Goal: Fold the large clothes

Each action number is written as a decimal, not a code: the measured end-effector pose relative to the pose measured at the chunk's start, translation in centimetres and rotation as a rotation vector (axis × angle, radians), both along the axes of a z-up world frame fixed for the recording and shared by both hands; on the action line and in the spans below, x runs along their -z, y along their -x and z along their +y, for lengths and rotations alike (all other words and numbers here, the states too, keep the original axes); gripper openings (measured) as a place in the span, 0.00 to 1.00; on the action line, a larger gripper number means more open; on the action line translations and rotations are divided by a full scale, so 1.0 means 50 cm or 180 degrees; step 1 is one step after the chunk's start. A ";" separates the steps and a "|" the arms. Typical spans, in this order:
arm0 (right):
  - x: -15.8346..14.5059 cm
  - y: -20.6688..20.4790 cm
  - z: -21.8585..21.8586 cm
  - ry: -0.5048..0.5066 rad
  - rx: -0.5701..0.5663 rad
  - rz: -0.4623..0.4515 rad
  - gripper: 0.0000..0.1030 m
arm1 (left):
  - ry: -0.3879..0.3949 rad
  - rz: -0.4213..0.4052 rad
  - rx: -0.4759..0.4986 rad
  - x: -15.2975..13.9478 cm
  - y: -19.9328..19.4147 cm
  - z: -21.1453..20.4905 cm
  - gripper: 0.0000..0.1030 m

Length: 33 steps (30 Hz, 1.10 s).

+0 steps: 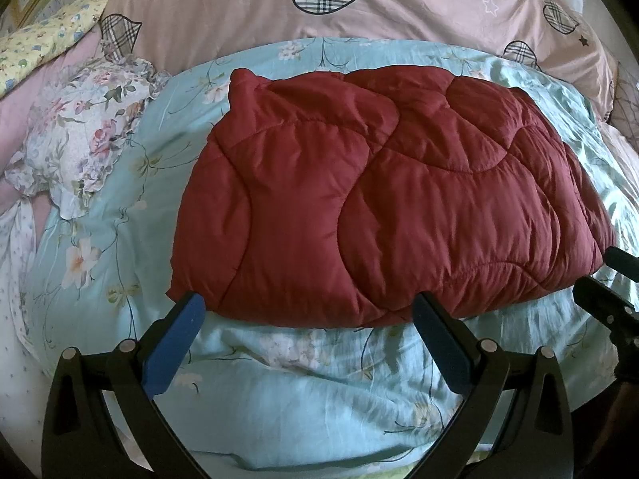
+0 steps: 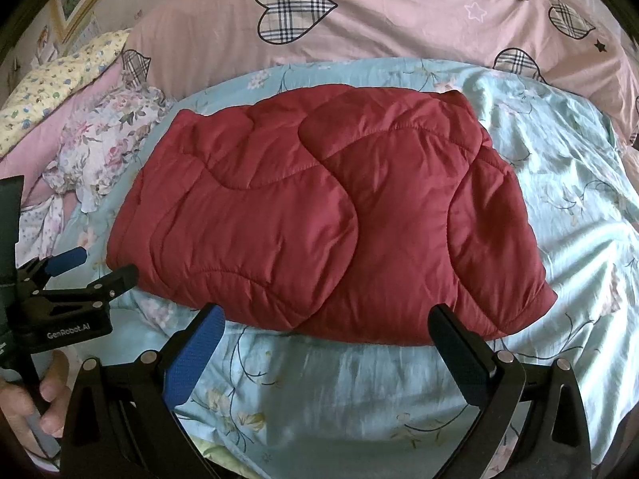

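A dark red quilted garment [image 1: 383,191] lies folded into a thick bundle on the light blue floral bedsheet [image 1: 279,391]. It also shows in the right wrist view [image 2: 319,215]. My left gripper [image 1: 309,311] is open and empty, its tips at the bundle's near edge. My right gripper [image 2: 327,323] is open and empty, also at the near edge. The left gripper shows in the right wrist view [image 2: 96,267] at the bundle's left corner. The right gripper shows in the left wrist view [image 1: 603,275] at the right corner.
A pink duvet with plaid hearts [image 1: 319,8] lies behind the bundle. A floral ruffled cloth [image 1: 80,135] and a yellow floral pillow [image 1: 44,44] lie at the left. A hand [image 2: 44,395] holds the left gripper's handle.
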State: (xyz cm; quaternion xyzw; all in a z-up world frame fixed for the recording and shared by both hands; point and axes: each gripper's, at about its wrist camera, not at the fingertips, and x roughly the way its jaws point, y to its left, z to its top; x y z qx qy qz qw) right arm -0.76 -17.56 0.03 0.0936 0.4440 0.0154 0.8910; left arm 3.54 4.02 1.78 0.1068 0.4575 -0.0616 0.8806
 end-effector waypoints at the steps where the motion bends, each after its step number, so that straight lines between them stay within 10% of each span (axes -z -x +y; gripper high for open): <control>1: -0.001 -0.001 0.000 0.0000 -0.0001 -0.0003 0.99 | 0.0000 -0.0010 0.0003 -0.001 0.000 0.000 1.00; 33: -0.005 0.001 -0.002 -0.0010 -0.0006 -0.0016 0.99 | -0.0012 -0.0084 -0.0012 -0.009 0.006 -0.004 1.00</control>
